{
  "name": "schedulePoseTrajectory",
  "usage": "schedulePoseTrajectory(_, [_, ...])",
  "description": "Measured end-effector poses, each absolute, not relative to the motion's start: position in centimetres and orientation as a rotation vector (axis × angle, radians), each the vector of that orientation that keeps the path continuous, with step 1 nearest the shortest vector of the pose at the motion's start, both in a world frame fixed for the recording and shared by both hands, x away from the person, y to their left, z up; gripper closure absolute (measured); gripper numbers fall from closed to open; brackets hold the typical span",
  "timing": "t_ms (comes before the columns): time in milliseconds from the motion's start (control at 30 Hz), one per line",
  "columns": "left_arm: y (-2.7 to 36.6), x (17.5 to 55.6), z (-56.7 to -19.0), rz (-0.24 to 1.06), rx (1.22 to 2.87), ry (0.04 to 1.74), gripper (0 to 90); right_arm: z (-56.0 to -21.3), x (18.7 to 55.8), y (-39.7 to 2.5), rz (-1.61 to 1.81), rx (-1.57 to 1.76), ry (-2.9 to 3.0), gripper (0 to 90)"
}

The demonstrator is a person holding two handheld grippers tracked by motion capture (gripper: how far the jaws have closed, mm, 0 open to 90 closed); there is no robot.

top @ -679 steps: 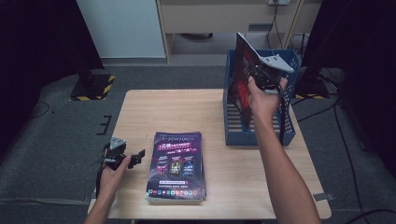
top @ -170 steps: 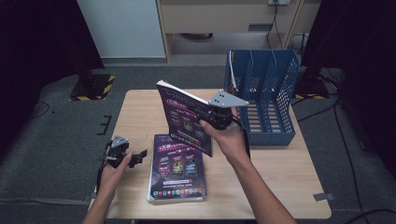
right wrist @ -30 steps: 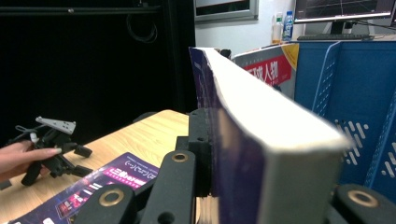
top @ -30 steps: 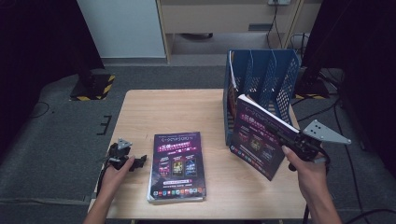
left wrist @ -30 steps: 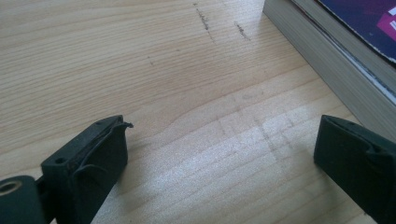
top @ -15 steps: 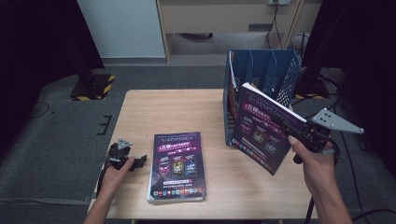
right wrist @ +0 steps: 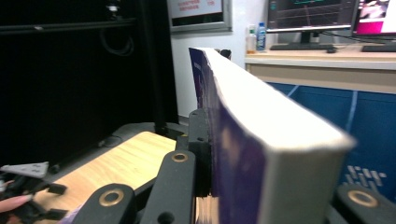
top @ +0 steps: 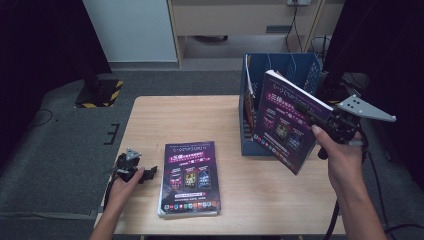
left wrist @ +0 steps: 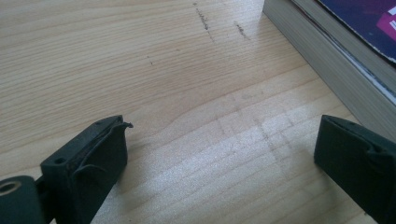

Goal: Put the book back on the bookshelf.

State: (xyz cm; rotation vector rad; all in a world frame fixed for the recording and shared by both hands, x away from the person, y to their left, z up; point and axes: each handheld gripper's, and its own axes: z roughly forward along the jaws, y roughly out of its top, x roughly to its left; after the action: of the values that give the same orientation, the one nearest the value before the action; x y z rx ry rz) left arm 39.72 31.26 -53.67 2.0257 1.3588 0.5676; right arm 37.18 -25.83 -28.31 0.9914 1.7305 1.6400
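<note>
Above the table (top: 150, 120), book (top: 285, 120) clamped between right claw (top: 312, 114) jaws.

A pale wooden desk (top: 200, 120) fills the middle of the high view, its grain marked by a few short dark scratches (left wrist: 203, 18) in the upper middle of the left gripper view. Grey carpet (top: 65, 150) surrounds it. At the upper left of the high view a black stand sits on a base with yellow and black hazard stripes (top: 97, 92), and a white panel (top: 132, 30) rises beside it. A pale cabinet (top: 240, 17) runs along the top. In the upper right of the right gripper view, monitors (right wrist: 310, 14) stand on a counter (right wrist: 322, 56) with a small bottle (right wrist: 261, 37).
</note>
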Motion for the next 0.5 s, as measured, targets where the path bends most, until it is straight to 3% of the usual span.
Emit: schedulePoseTrajectory(500, [31.3, 39.7, -53.7, 0.567, 2.026, 1.358, 1.8, -27.4, 40.0, -26.0, 1.528, 1.064, 1.683, 82.6])
